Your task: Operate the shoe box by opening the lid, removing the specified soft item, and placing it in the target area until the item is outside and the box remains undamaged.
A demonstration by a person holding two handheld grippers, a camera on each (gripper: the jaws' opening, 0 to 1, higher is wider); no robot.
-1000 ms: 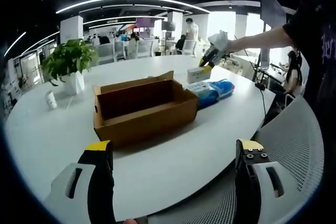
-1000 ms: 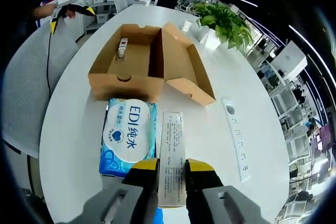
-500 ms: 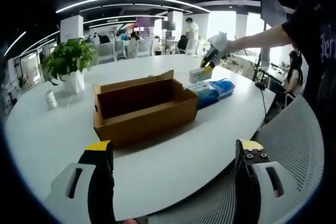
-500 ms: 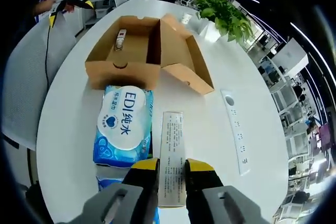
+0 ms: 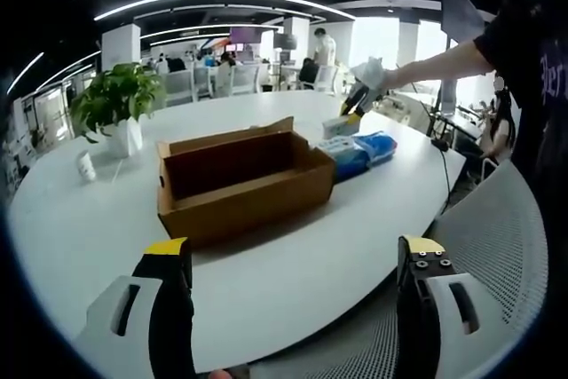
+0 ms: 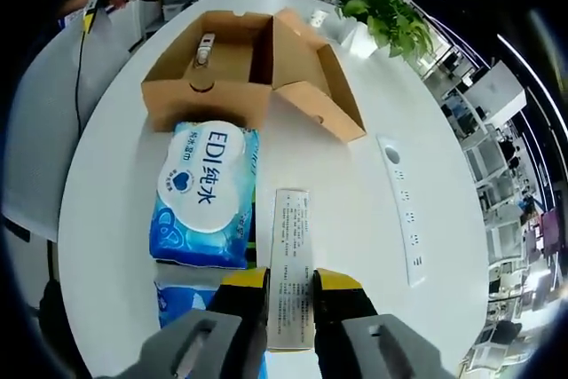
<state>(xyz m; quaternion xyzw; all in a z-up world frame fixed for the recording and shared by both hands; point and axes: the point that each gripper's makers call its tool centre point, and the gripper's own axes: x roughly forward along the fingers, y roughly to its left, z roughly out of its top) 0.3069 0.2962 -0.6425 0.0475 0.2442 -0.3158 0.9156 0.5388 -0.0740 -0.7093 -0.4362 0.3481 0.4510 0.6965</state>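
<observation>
The brown cardboard shoe box [image 5: 240,179] stands open on the white table, its lid [image 6: 315,86] folded out to the side. A small pale item [image 6: 205,46] lies inside the box [image 6: 222,68]. My right gripper [image 6: 290,280] is shut on a narrow white printed pack [image 6: 291,255] held above the table. In the left gripper view that gripper [image 5: 359,99] carries the pack [image 5: 339,126] just past the box's far right corner. A blue wipes pack [image 6: 206,193] lies beside the box. My left gripper [image 5: 293,250] is open over the near table edge, holding nothing.
A second blue pack [image 6: 182,295] lies under the first. A white power strip [image 6: 404,210] runs along the table to the right. A potted plant [image 5: 120,108] and a small cup [image 5: 86,169] stand at the far side. A mesh chair [image 5: 479,237] is close by.
The right gripper with the white pack has drawn slightly further from the box, bringing the second blue pack into its view. The left gripper has not moved.
</observation>
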